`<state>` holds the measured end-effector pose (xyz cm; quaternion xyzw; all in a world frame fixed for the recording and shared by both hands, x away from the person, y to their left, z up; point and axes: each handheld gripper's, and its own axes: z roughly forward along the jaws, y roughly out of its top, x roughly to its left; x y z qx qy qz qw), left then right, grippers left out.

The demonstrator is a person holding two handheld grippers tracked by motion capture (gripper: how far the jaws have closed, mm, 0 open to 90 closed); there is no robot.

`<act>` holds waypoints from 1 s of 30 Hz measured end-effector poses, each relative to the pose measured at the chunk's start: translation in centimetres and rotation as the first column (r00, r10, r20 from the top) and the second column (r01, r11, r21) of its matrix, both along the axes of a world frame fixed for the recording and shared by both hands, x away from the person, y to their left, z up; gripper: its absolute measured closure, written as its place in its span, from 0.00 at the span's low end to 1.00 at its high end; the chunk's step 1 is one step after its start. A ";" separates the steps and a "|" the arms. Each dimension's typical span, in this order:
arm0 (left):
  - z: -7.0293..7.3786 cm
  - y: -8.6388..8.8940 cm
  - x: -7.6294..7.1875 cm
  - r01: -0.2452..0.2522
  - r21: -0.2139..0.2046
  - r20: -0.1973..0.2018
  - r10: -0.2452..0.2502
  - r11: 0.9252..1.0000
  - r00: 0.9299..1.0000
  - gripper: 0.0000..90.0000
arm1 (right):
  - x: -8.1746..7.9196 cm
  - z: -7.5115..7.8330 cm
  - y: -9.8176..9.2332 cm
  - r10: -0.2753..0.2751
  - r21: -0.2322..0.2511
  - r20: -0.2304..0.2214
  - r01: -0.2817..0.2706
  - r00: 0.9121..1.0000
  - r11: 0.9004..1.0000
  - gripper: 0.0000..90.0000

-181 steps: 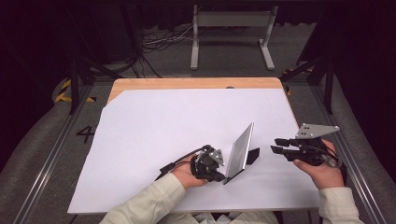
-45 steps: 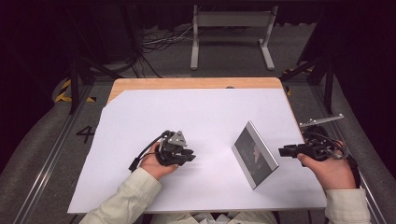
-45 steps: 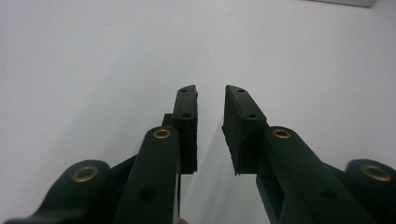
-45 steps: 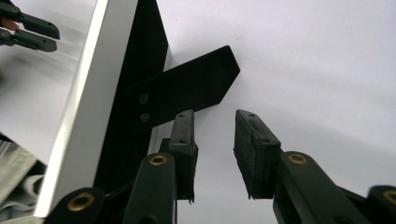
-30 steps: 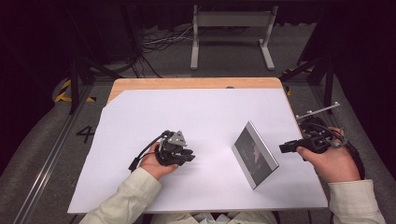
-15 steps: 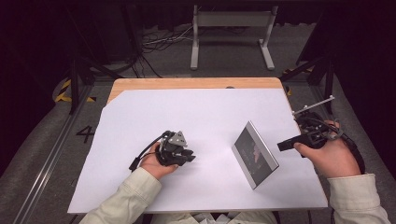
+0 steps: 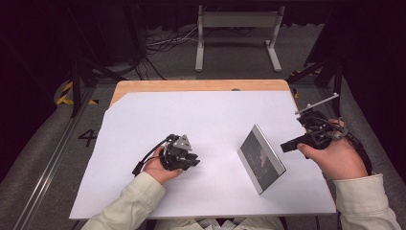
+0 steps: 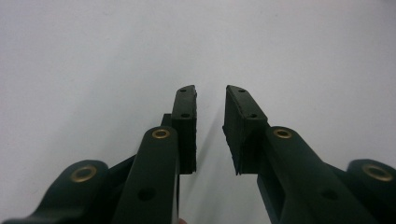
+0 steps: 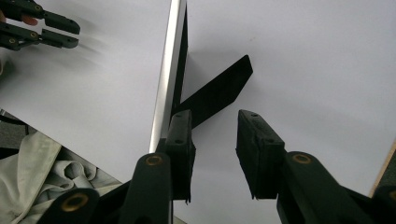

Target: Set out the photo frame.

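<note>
Standing on the white sheet [image 7: 143, 191] toward the right of the table [image 7: 191, 86], the picture frame [image 7: 261, 158] leans on its black back strut [image 9: 219, 91] — glass face turned toward the left and near side, long axis running from far-left to near-right. The right gripper [image 7: 306, 139] is much the nearer of the two: it hovers just beside the frame's right side, pointing left at it, with the frame's back and strut ahead of the jaws. In the right gripper view the frame's silvery edge [image 9: 166, 79] rises just past the left jaw, not between the pads; the jaws are parted with nothing in them and no pad presses on the frame. The left gripper [image 7: 184, 158] rests well apart, left of the frame, over bare sheet; its jaws stand slightly apart, empty as well. No container is on the table. Any next grasp would likely fall to the right hand — a small shift leftward would bring the frame's edge between its pads.
</note>
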<state>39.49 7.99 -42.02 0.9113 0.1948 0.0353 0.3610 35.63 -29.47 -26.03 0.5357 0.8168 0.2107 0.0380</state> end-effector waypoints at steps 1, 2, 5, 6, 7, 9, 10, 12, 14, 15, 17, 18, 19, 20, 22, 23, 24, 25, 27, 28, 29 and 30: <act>0.0 0.0 0.0 -0.001 0.001 0.001 0.001 1.000 1.000 0.83 | 0.0 0.0 0.2 0.002 -0.002 0.002 -0.002 1.000 1.000 0.74; 0.0 0.0 0.0 -0.004 0.002 -0.002 0.004 1.000 1.000 0.83 | 0.0 0.0 0.3 0.003 -0.003 -0.001 -0.003 1.000 1.000 0.73; 0.0 0.1 0.0 -0.007 0.006 -0.004 0.007 1.000 1.000 0.83 | 0.0 0.1 0.7 0.010 -0.005 0.003 -0.010 1.000 1.000 0.73; 0.0 0.1 0.0 -0.007 0.006 -0.004 0.007 1.000 1.000 0.83 | 0.0 0.1 0.7 0.010 -0.005 0.003 -0.010 1.000 1.000 0.73; 0.0 0.1 0.1 -0.003 0.007 -0.002 0.003 1.000 1.000 0.83 | 0.1 0.2 1.1 0.015 -0.006 0.001 -0.015 1.000 1.000 0.73; 0.0 0.1 0.0 -0.006 0.005 -0.006 0.006 1.000 1.000 0.83 | 0.1 0.3 1.2 0.016 -0.007 -0.001 -0.016 1.000 1.000 0.73; 0.0 0.1 0.0 -0.003 0.005 -0.006 0.003 1.000 1.000 0.83 | 0.1 0.3 1.3 0.016 -0.006 -0.002 -0.016 1.000 1.000 0.73; -0.1 0.2 0.0 -0.006 0.003 -0.008 0.006 1.000 1.000 0.83 | 0.2 0.3 1.7 0.019 -0.003 -0.006 -0.019 1.000 1.000 0.73; -0.1 0.2 0.0 -0.006 0.002 -0.008 0.006 1.000 1.000 0.83 | 0.2 0.4 1.9 0.017 0.003 -0.011 -0.017 1.000 1.000 0.73; -0.1 0.2 0.0 -0.007 0.002 -0.008 0.007 1.000 1.000 0.83 | 0.2 0.3 2.0 0.019 0.004 -0.010 -0.019 1.000 1.000 0.73; -0.1 0.2 0.0 -0.006 0.003 -0.009 0.006 1.000 1.000 0.83 | 0.2 0.3 2.2 0.016 0.008 -0.014 -0.016 1.000 1.000 0.72; -0.1 0.2 0.0 -0.007 0.004 -0.010 0.007 1.000 1.000 0.83 | 0.2 0.2 2.3 0.014 0.012 -0.014 -0.014 1.000 1.000 0.72; -0.1 0.2 0.0 -0.007 0.005 -0.010 0.007 1.000 1.000 0.83 | 0.2 0.2 2.4 0.017 0.013 -0.015 -0.017 1.000 1.000 0.72; -0.2 0.2 0.0 -0.006 0.005 -0.009 0.006 1.000 1.000 0.83 | 0.3 0.2 2.5 0.017 0.014 -0.017 -0.017 1.000 1.000 0.72; -0.2 0.3 0.0 -0.007 0.005 -0.010 0.007 1.000 1.000 0.83 | 0.3 0.1 2.6 0.021 0.013 -0.017 -0.021 1.000 1.000 0.72; -0.2 0.3 0.0 -0.007 0.004 -0.012 0.007 1.000 1.000 0.82 | 0.3 0.1 2.7 0.022 0.013 -0.018 -0.021 1.000 1.000 0.72; -0.3 0.3 0.0 -0.006 0.003 -0.013 0.006 1.000 1.000 0.82 | 0.4 0.0 2.8 0.022 0.012 -0.021 -0.022 1.000 1.000 0.72; -0.3 0.3 0.0 -0.006 0.004 -0.012 0.006 1.000 1.000 0.82 | 0.4 0.0 2.8 0.023 0.011 -0.025 -0.023 0.999 1.000 0.72; -0.3 0.2 -0.1 -0.007 0.005 -0.015 0.007 1.000 1.000 0.82 | 0.5 -0.2 3.0 0.024 0.007 -0.031 -0.024 0.999 1.000 0.72; -0.3 0.2 -0.1 -0.007 0.005 -0.015 0.007 1.000 1.000 0.82 | 0.6 -0.2 3.1 0.025 0.005 -0.035 -0.025 0.999 1.000 0.71; -0.3 0.2 -0.1 -0.006 0.006 -0.016 0.006 1.000 1.000 0.82 | 0.6 -0.3 3.1 0.023 0.004 -0.038 -0.023 0.999 1.000 0.71; -0.3 0.2 -0.1 -0.006 0.007 -0.016 0.006 1.000 1.000 0.82 | 0.6 -0.4 3.2 0.028 0.005 -0.039 -0.028 0.999 1.000 0.71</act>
